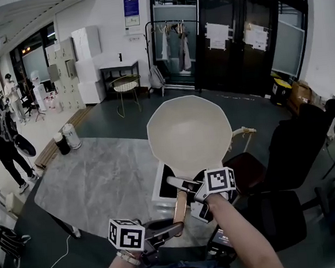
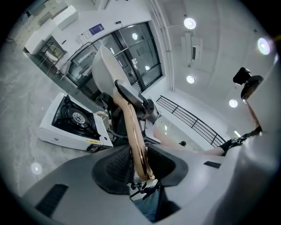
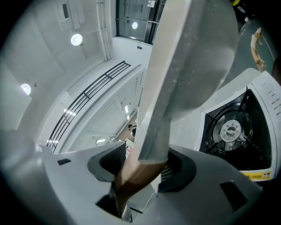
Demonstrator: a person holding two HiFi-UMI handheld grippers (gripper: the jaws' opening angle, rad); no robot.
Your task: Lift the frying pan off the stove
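The cream frying pan (image 1: pixel 189 136) hangs in the air, tilted up, above the white portable stove (image 1: pixel 163 190). Its wooden handle (image 1: pixel 180 207) runs down toward me. My left gripper (image 1: pixel 174 228) is shut on the handle's lower end (image 2: pixel 141 163). My right gripper (image 1: pixel 189 186) is shut on the handle's upper end, where the wood meets the grey neck (image 3: pixel 149 160). The stove's burner (image 3: pixel 231 129) lies bare under the pan, and the burner (image 2: pixel 77 117) also shows in the left gripper view.
The stove stands at the near right of a grey marble table (image 1: pixel 96 176). A dark office chair (image 1: pixel 285 161) stands right of the table. A person (image 1: pixel 0 141) stands far off at the left. A round stool (image 1: pixel 126 87) stands beyond the table.
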